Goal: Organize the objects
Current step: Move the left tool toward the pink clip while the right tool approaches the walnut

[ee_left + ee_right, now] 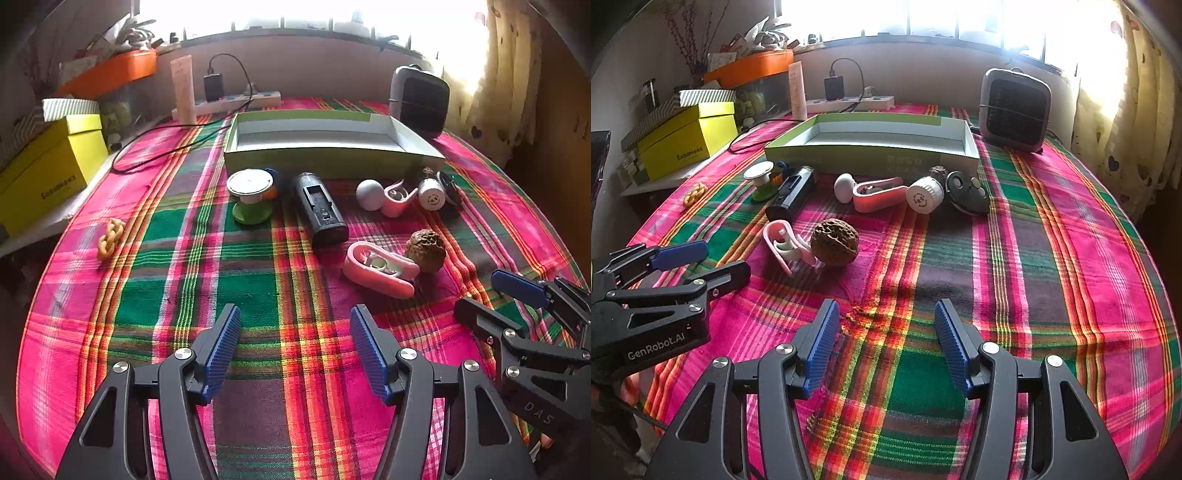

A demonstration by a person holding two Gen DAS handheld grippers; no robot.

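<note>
Plaid cloth in pink, green and orange covers the worktop, and the green-sided tray with its white inside serves as the landmark here. Both grippers hover low over the cloth on the near side of the tray, well apart from it. The left gripper has its 2 blue-padded fingers spread wide with only cloth between them; the right gripper is spread the same way and grips nothing.

Just in front of the tray's near wall lies a row of small things: a white-topped spool on a green base standing upright at the tray's left corner, then a black cylinder lying on its side with its long axis running from the tray toward the left gripper. Further along the wall sit a white ball, a pink clip, a white cap lying on its side with its round face turned away from the tray, and a dark round piece at the tray's right corner.

Nearer the fingers, apart from that row, a second pink clip lies with its long axis slanting across the cloth, touching a brown walnut. A yellow chain link lies alone, far left of the tray. Behind the tray's right end stands a grey heater.
</note>
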